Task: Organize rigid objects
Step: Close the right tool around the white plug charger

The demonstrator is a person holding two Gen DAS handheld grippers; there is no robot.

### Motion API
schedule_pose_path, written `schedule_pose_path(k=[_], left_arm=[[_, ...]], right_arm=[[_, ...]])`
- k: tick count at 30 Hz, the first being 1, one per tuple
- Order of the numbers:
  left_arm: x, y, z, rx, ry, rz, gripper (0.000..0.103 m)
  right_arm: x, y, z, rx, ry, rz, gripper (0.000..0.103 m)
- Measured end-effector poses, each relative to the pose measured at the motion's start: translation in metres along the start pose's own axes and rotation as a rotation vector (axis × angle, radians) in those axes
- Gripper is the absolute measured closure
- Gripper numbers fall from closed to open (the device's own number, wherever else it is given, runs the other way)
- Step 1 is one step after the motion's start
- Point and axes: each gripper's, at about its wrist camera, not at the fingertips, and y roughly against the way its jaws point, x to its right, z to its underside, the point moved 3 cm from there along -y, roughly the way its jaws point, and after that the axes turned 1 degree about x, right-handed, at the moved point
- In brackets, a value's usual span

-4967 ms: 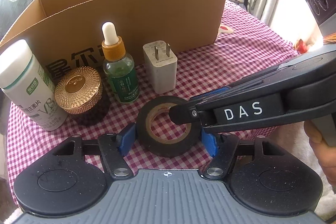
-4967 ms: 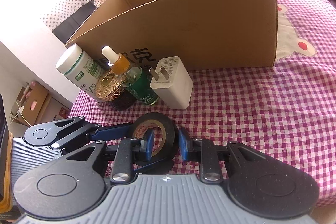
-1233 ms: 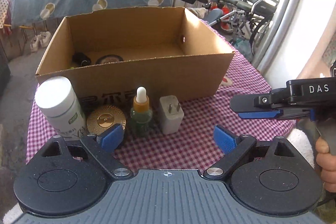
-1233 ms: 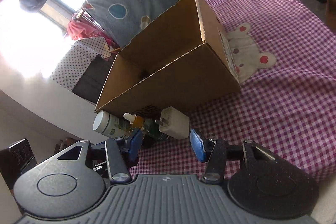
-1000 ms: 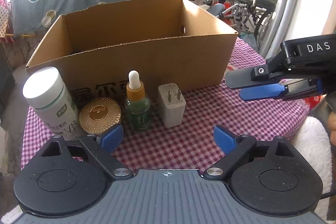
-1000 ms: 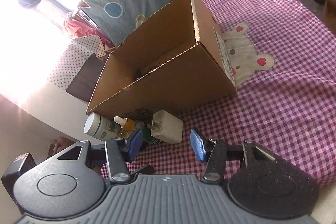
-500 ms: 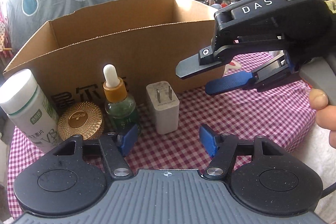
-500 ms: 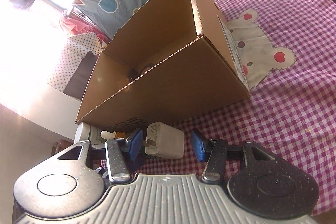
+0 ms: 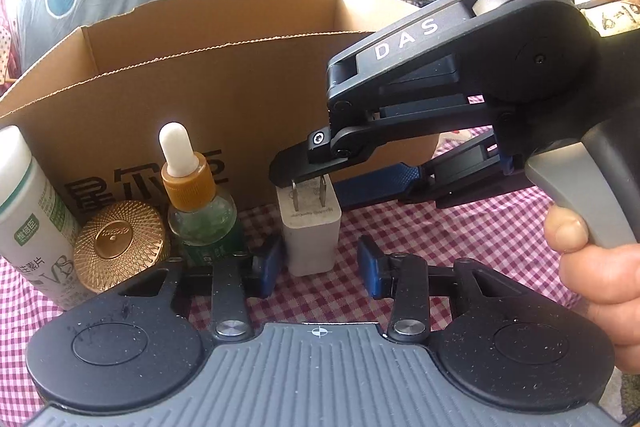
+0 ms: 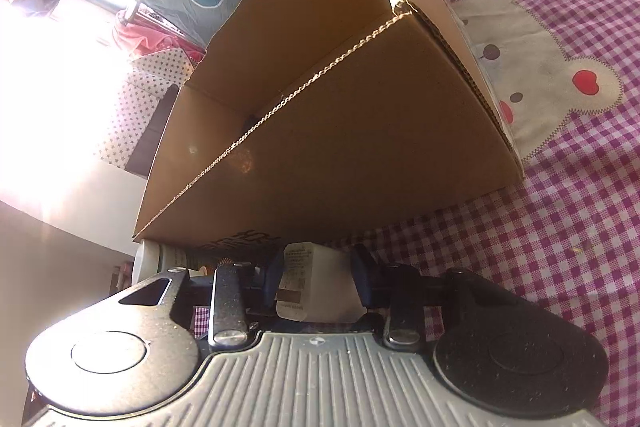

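The white charger [image 9: 310, 231] stands upright on the checked cloth [image 9: 460, 239] of the counter, prongs up, just in front of the cardboard box [image 9: 248, 95]. The right gripper [image 9: 312, 183] reaches in from the right with its jaws open around the charger's top: one finger sits over the prongs, the blue-padded one lies behind the charger's right side, and whether either touches it is hard to tell. From the right wrist view the charger [image 10: 316, 287] fills the gap between the two blue pads, its lower part cut off by the gripper body.

The left gripper [image 9: 318, 267] hangs low in front of the charger, jaws open, its left pad just beside the charger's lower left edge and the right pad apart from it.

Left of the charger stand a dropper bottle [image 9: 198, 207], a gold lid [image 9: 118, 243] and a white bottle [image 9: 28, 227], the last cut off by the frame edge. Bare cloth lies to the right. The box's inside is hidden by its front wall.
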Motion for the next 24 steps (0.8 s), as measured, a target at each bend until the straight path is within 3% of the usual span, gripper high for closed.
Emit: schedule_pose_path(k=[13, 24], left_arm=[[0.035, 0.007, 0.006, -0.019, -0.047, 0.102, 0.070], [0.045, 0.010, 0.006, -0.028, -0.070, 0.109, 0.070]], right_arm=[[0.024, 0.042, 0.024, 0.055, -0.091, 0.026, 0.063], [0.039, 0.061, 0.034, 0.064, -0.126, 0.017, 0.063]])
